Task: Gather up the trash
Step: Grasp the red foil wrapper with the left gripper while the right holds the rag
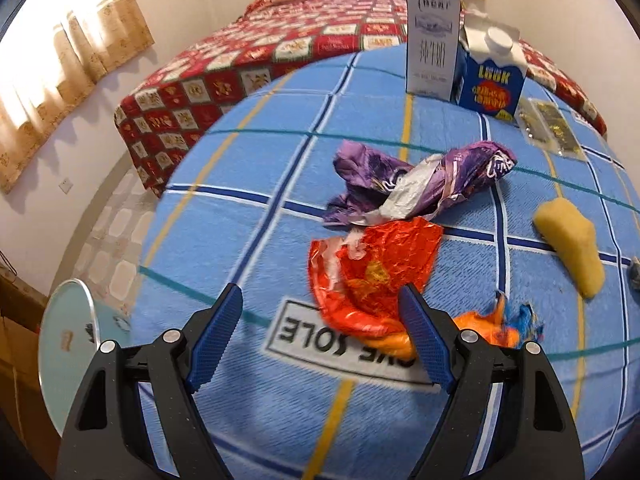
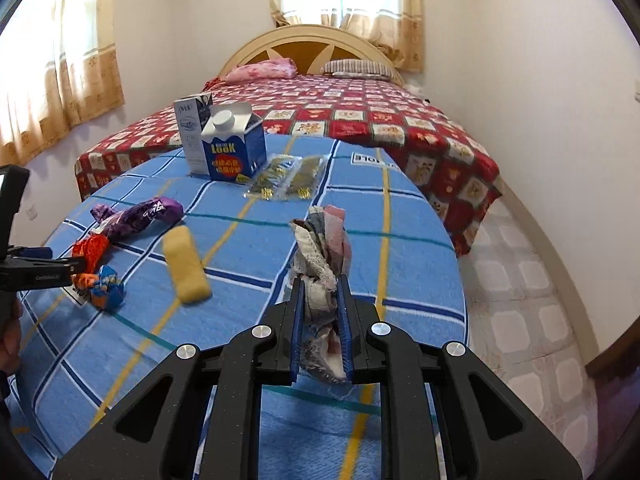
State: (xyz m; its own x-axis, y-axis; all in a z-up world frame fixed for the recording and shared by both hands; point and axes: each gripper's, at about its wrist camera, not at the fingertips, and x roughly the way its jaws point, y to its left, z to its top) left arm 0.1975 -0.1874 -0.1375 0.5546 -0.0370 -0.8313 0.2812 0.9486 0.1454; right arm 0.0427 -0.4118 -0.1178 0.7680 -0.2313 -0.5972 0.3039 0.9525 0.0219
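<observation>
My left gripper (image 1: 320, 296) hangs open over the blue checked table cloth (image 1: 248, 168). A crumpled red foil wrapper (image 1: 372, 268) lies partly between its fingertips, untouched by the pads. Behind it lies a purple wrapper (image 1: 420, 184), and an orange-and-blue wrapper (image 1: 500, 324) sits right of the right finger. A yellow sponge (image 1: 572, 248) lies further right. In the right wrist view my right gripper (image 2: 320, 284) is shut on a wad of frayed cloth scraps (image 2: 322, 248), held above the cloth. The left gripper (image 2: 76, 266) shows at the left edge, by the red wrapper (image 2: 90, 252).
Two cartons stand at the table's far end: a grey-white one (image 1: 432, 40) and a blue one (image 1: 490, 80), with clear sachets (image 2: 286, 178) beside them. A bed with a red quilt (image 2: 360, 112) lies beyond. A round glass disc (image 1: 68, 344) sits left, below the table edge.
</observation>
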